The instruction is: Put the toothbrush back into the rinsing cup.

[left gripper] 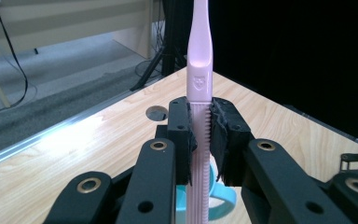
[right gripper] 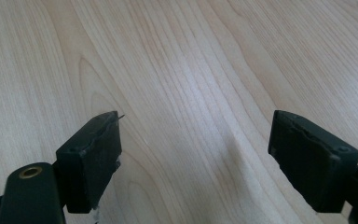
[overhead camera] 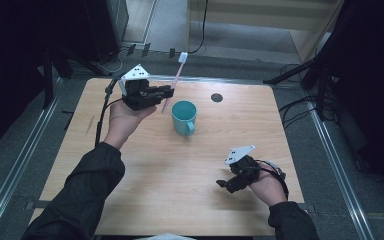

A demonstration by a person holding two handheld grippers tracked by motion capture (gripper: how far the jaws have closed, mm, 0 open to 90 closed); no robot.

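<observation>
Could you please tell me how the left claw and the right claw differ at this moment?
The left claw is shut on a pink toothbrush, raised beside the teal cup; the right claw is open and holds nothing, low over bare table. Both are black and hand-held.

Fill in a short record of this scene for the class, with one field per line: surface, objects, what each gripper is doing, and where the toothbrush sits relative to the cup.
surface: wooden table with a dark round hole near its far edge
objects: pink toothbrush, teal cup
left gripper: shut on the toothbrush handle, held upright with the brush head up
right gripper: open, holding nothing, low over bare wood on the near right
toothbrush vs cup: in the high view its lower end shows just left of the cup rim, not inside
</observation>
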